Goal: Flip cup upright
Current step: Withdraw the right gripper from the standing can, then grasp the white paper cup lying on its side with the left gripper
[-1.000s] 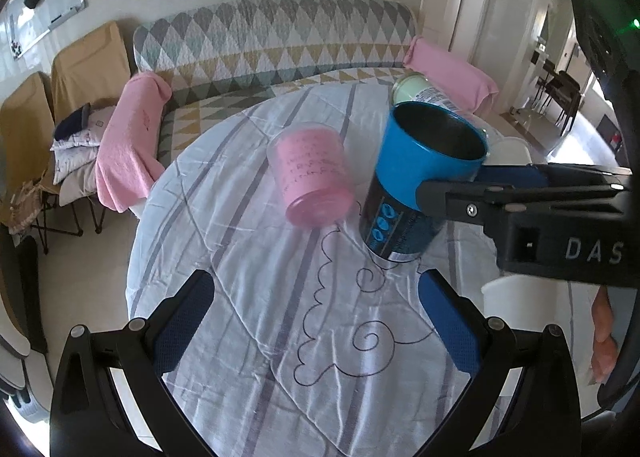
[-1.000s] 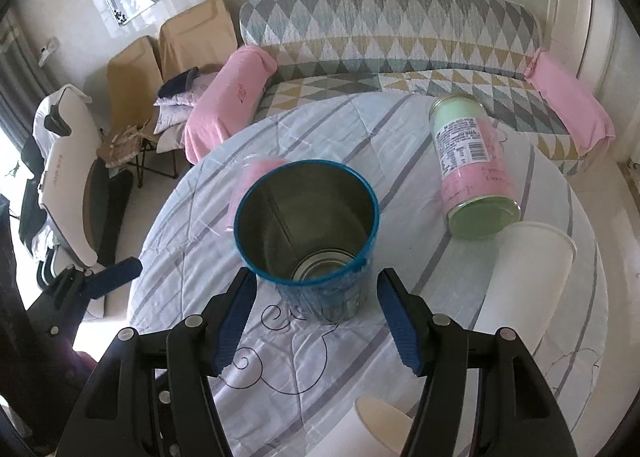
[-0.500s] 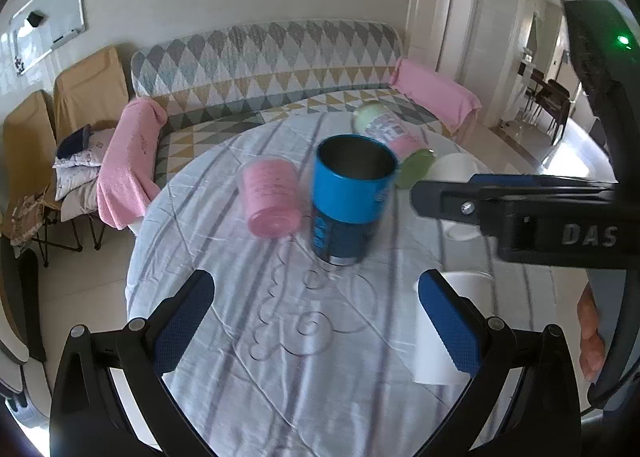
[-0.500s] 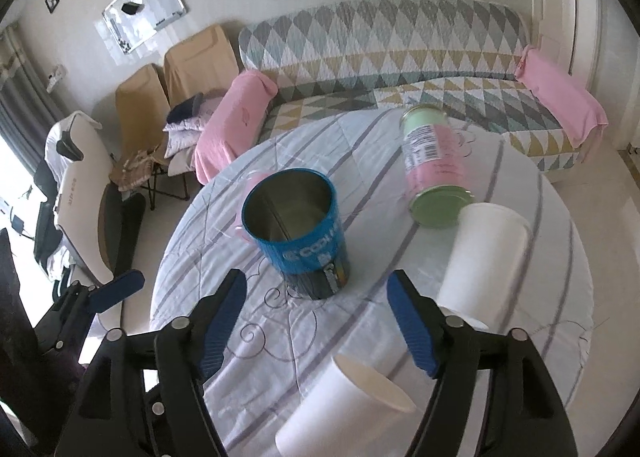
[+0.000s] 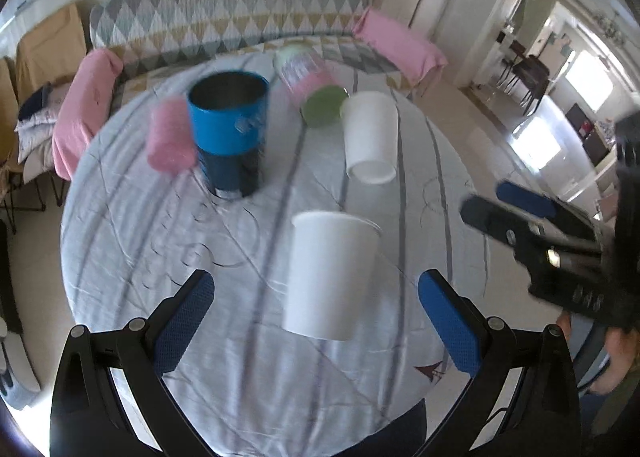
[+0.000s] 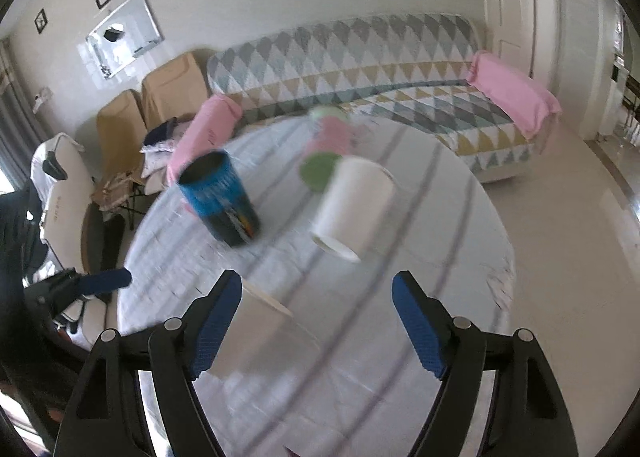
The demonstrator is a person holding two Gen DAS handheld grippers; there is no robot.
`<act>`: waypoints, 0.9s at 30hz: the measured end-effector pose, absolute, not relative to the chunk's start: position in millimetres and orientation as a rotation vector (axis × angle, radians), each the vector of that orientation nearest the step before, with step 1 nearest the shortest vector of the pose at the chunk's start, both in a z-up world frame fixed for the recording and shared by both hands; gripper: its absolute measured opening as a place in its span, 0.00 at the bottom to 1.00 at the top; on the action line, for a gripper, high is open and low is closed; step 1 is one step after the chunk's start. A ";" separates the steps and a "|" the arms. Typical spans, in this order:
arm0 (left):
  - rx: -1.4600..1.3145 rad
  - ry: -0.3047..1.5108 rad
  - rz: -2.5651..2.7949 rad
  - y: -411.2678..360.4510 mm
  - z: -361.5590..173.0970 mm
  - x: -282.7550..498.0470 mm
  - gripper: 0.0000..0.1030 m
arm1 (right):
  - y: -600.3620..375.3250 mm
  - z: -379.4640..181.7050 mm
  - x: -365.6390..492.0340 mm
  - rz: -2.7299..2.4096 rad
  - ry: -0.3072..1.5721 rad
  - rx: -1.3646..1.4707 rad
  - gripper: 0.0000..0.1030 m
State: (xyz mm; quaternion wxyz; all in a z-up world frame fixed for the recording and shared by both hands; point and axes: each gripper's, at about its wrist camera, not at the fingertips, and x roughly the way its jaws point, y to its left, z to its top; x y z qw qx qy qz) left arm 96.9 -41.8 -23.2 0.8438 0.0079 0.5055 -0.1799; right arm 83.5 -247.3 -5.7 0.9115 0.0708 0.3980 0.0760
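Note:
A blue tin cup [image 5: 230,129] stands upright, mouth up, on the round table [image 5: 248,373]; it also shows in the right wrist view [image 6: 218,197]. A white paper cup [image 5: 330,273] stands upright near the front, between and beyond my left gripper's [image 5: 316,321] open fingers, apart from them. A second white cup [image 5: 370,135] lies on its side; it also shows in the right wrist view [image 6: 354,205]. My right gripper [image 6: 318,323] is open and empty above the table, and also shows in the left wrist view [image 5: 520,201].
A pink cup [image 5: 170,137] stands left of the blue tin. A pink-and-green can [image 5: 310,87] lies on its side at the back. A patterned sofa [image 6: 360,65] and chairs [image 6: 160,97] stand behind the table. Both views are motion-blurred.
Both grippers have pulled back and up from the blue tin, which stays upright on the table. The left view has swung right, bringing both white cups into sight.

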 end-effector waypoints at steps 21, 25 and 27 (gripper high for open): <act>0.023 1.177 -0.215 -84.8 -81.6 129.3 1.00 | -258.4 -85.8 65.4 0.319 0.934 0.115 0.77; 0.005 1.154 -0.209 -81.7 -81.4 128.8 0.96 | -252.4 -88.2 64.5 0.341 0.932 0.119 0.77; 0.007 1.141 -0.206 -80.1 -80.6 129.9 0.83 | -248.4 -88.4 65.4 0.351 0.932 0.115 0.77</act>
